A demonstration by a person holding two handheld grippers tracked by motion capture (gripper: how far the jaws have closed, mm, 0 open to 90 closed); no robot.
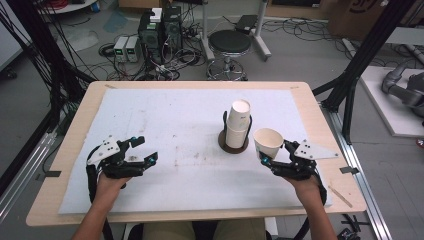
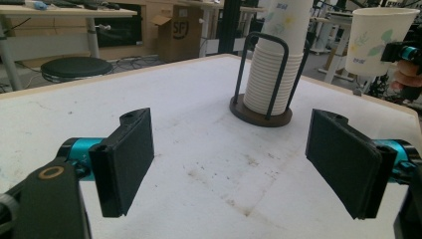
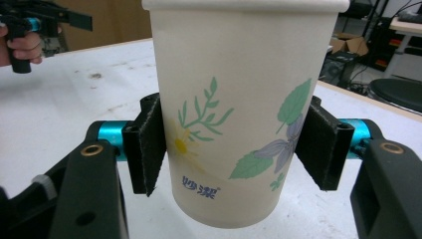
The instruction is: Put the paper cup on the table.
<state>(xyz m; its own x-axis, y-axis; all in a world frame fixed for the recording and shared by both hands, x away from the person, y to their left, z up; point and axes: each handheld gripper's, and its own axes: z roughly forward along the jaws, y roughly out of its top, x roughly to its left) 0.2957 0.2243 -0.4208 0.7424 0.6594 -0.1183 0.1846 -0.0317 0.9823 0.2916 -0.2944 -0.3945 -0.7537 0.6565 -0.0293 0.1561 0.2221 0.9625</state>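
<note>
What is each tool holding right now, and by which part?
The right tool grips a single paper cup by its lower side wall, upright and off the table. The left tool is open, holding nothing.

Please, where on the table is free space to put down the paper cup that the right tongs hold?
The white mat lies bare between the left tongs and the cup holder, and along its far edge. It is crowded around the cup stack, close beside the right tongs with their paper cup.
</note>
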